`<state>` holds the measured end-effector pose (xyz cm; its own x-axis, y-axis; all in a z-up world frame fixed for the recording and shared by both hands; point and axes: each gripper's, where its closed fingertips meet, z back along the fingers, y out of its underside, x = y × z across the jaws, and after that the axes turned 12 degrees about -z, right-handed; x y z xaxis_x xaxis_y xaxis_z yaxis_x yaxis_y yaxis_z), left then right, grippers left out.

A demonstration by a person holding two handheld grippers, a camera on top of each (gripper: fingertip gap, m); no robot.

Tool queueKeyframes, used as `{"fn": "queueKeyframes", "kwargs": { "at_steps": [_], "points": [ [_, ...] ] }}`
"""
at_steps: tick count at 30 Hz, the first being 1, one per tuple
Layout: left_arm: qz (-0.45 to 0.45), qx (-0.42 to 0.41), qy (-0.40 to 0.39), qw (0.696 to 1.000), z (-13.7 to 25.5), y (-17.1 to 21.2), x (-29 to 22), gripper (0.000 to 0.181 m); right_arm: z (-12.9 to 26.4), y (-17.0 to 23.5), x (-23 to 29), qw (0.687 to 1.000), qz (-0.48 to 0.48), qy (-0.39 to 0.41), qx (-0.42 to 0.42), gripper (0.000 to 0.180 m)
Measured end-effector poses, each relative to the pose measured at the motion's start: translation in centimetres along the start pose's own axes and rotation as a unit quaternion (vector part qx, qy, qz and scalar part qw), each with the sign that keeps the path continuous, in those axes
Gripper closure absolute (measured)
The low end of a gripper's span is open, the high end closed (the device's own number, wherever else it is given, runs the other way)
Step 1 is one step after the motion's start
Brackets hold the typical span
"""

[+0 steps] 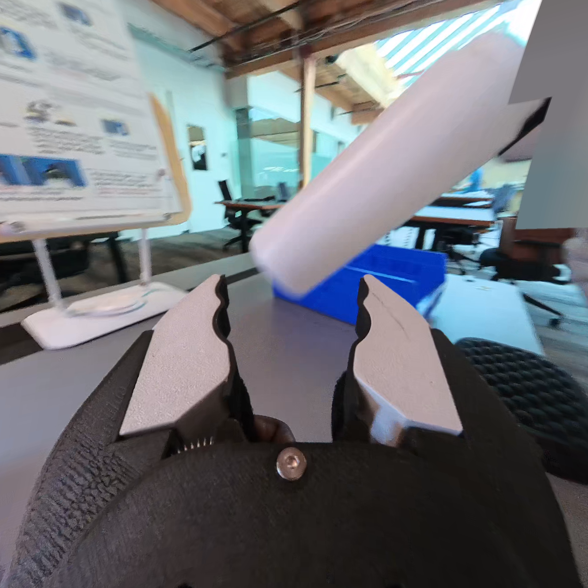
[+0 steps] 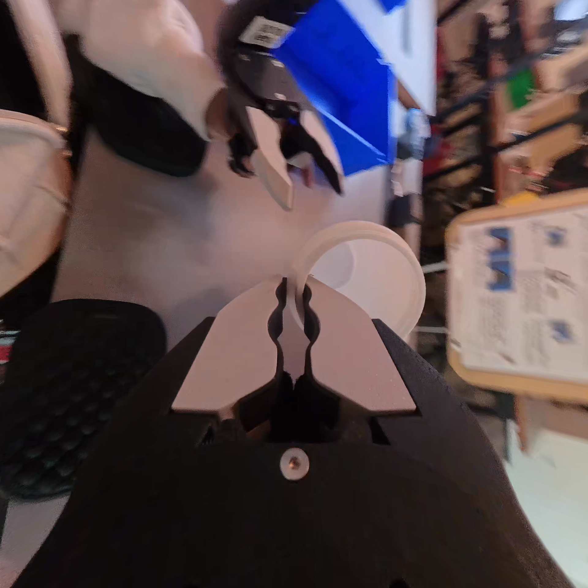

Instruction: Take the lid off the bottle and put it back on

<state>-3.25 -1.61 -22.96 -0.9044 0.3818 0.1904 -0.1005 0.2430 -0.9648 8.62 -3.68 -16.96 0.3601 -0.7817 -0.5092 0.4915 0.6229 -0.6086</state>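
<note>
The left gripper (image 1: 294,286) has its fingers spread apart, and there is nothing between them. It sits above the grey counter (image 1: 286,350). In front of it and higher up is the white bottle (image 1: 375,171). The bottle is tilted, with its flat bottom end low near the fingers and the rest going up to the right. It is off the counter and looks blurry. Behind the bottle is a blue bin (image 1: 381,286) on the counter. To the left stands a white sign board (image 1: 73,111) on a white base.

The right gripper (image 2: 294,286) has its fingers closed on the open rim of the bottle (image 2: 366,280). One finger is inside the round mouth and one is outside. You can look into the hollow white inside of the bottle. I cannot see the lid in either view. Farther away, the left gripper (image 2: 305,178) shows with its fingers apart, next to a white sleeve (image 2: 143,54). A black mesh chair (image 2: 73,381) is at the lower left.
</note>
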Motion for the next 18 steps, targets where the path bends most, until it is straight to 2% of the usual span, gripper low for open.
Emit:
{"fn": "queueKeyframes", "kwargs": {
  "at_steps": [4,6,9,13,18],
  "points": [
    [-0.009,0.087,-0.052,0.995,-0.4,3.1,1.6,0.106,5.5,2.9,-4.3,0.975,-0.02,0.22,0.015,0.172],
    [-0.018,0.112,-0.046,0.993,-0.6,4.1,1.2,0.106,6.8,5.6,-5.6,0.957,-0.047,0.285,0.037,0.172],
    [-0.033,0.124,-0.041,0.991,-0.8,4.6,0.7,0.108,6.0,10.4,-6.1,0.944,-0.112,0.305,0.05,0.173],
    [-0.042,0.137,-0.042,0.989,-0.8,5.3,0.7,0.111,2.9,16.6,-5.9,0.936,-0.185,0.296,0.035,0.173],
    [-0.046,0.143,-0.04,0.988,-0.9,5.7,0.7,0.111,-0.7,21.8,-5.5,0.93,-0.248,0.272,0.011,0.173]
  ]
}}
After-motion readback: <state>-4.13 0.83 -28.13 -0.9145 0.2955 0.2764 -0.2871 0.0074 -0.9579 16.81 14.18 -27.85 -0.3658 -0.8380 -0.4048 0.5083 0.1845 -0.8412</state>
